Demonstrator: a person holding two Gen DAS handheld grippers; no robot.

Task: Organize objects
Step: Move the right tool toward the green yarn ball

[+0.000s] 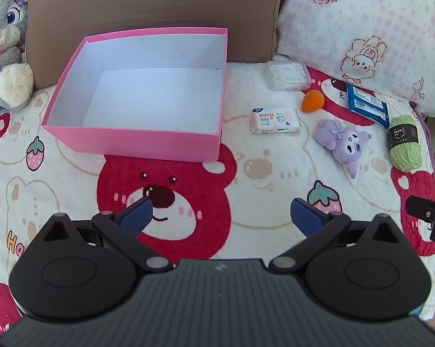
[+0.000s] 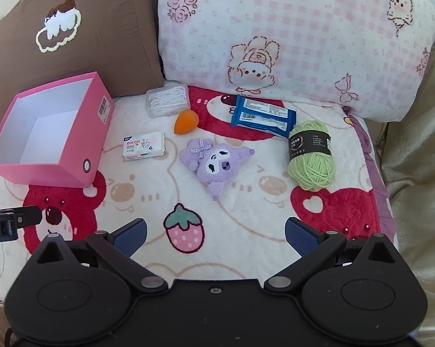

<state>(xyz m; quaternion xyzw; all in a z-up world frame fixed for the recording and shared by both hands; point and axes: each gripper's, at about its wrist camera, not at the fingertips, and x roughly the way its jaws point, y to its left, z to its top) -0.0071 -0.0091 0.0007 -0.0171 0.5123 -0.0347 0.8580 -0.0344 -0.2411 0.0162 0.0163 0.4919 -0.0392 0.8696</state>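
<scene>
Pink box sits empty on the blanket's left side; both the left gripper and the right gripper hover spread wide, holding nothing.

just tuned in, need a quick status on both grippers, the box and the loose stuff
Left gripper open, empty. Right gripper open, empty. Pink box empty; six items loose on the blanket beside it. Nothing in the way.

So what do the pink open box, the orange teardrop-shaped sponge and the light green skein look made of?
Pink open box: looks like cardboard, matte pink outside, white inside; thin straight walls. Orange teardrop-shaped sponge: likely soft foam, matte and smooth. Light green skein: yarn, visibly wound strands under a black paper band.
</scene>
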